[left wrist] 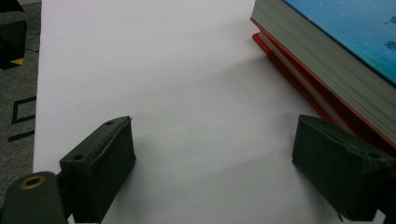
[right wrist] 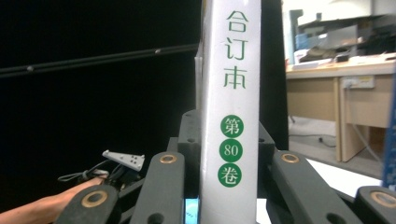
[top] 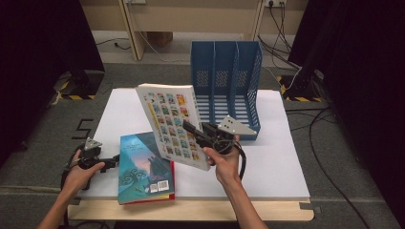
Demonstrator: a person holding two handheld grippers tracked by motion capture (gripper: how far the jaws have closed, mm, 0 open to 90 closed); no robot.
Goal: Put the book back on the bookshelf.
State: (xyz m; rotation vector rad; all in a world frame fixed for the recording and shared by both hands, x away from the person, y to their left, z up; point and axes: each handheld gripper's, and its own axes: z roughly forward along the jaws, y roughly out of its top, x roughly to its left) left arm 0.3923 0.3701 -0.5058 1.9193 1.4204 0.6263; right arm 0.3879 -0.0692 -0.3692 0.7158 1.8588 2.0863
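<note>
The right gripper (top: 191,130) is clamped on the white book (top: 172,125), held tilted above the table (top: 277,162) before the blue rack (top: 229,86), while the left gripper (top: 114,160) rests agape beside the blue book (top: 143,167).

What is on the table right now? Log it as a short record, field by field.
Held item: white book, raised and tilted, clamped at its spine in the right claw
Left claw: open, low over the white table, beside the stack
Stack: blue book lying flat on a red book
Holder: blue file rack at the far side, slots appear empty
</note>
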